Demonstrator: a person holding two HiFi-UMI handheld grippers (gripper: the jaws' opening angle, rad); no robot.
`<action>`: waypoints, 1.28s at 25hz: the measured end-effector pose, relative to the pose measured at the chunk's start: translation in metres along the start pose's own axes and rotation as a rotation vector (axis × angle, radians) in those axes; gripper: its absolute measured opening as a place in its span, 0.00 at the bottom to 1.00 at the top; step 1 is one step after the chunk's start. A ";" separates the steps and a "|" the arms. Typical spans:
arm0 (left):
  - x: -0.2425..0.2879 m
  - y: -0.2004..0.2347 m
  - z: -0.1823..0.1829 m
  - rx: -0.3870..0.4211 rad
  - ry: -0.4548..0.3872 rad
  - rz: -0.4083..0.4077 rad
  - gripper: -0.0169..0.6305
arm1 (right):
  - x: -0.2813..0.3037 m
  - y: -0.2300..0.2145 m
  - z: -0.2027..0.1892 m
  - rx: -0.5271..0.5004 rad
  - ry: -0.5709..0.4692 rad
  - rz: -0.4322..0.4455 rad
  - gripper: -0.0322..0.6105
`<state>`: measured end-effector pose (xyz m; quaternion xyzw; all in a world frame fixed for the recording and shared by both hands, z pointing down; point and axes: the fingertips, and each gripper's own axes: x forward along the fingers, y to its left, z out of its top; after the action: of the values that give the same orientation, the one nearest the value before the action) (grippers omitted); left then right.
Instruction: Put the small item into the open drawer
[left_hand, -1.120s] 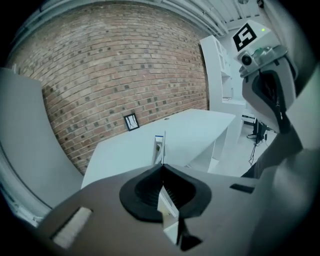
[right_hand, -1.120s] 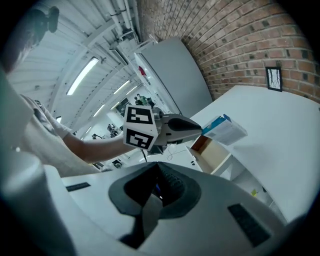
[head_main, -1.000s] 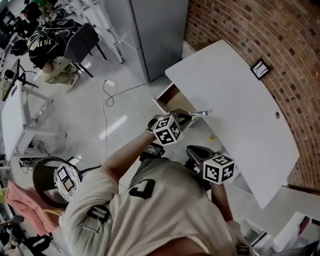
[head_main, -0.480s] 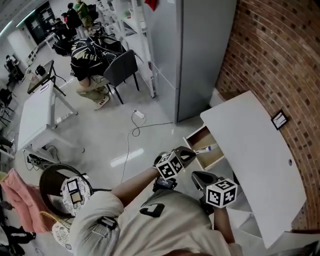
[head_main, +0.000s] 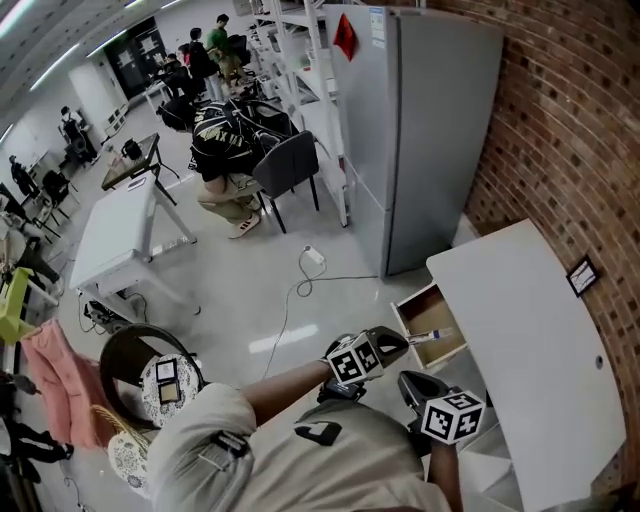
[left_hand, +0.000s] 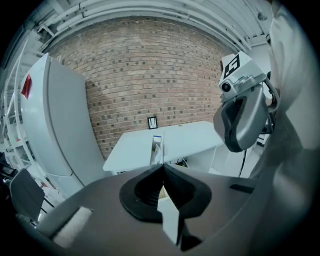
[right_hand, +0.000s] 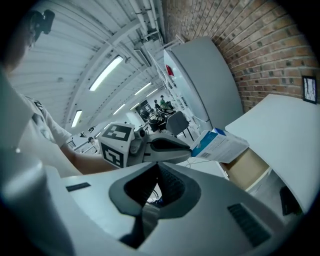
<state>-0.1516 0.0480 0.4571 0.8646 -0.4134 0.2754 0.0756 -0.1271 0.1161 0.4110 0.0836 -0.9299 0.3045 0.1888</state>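
Left gripper (head_main: 403, 340) clamped on small box (head_main: 432, 335) (blue-white) | above open drawer (head_main: 420, 308) | right gripper (head_main: 412, 384) closed

The person wears a pale T-shirt (head_main: 300, 470) with short sleeves, low in the middle of the head view. It has a black mark (head_main: 318, 433) on it and a dark patch (head_main: 222, 447) at the shoulder, lower left. A dark band (head_main: 337, 392) goes round one wrist. The left gripper (head_main: 402, 340) and the right gripper (head_main: 408, 380) are grey, with dark ribbed pads inside the jaws. Each carries a cube (head_main: 357, 360) with black and white squares.
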 end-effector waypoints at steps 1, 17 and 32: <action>0.004 -0.009 0.003 0.005 0.008 -0.007 0.03 | -0.011 -0.002 -0.004 0.022 -0.016 -0.003 0.05; 0.058 -0.050 0.022 0.105 0.057 0.112 0.03 | -0.163 -0.040 -0.071 0.084 -0.114 -0.119 0.05; 0.045 -0.045 -0.001 0.054 0.169 0.228 0.03 | -0.192 -0.048 -0.091 0.098 -0.093 -0.077 0.05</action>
<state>-0.0948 0.0473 0.4867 0.7876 -0.4934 0.3649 0.0550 0.0894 0.1399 0.4272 0.1424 -0.9177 0.3379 0.1528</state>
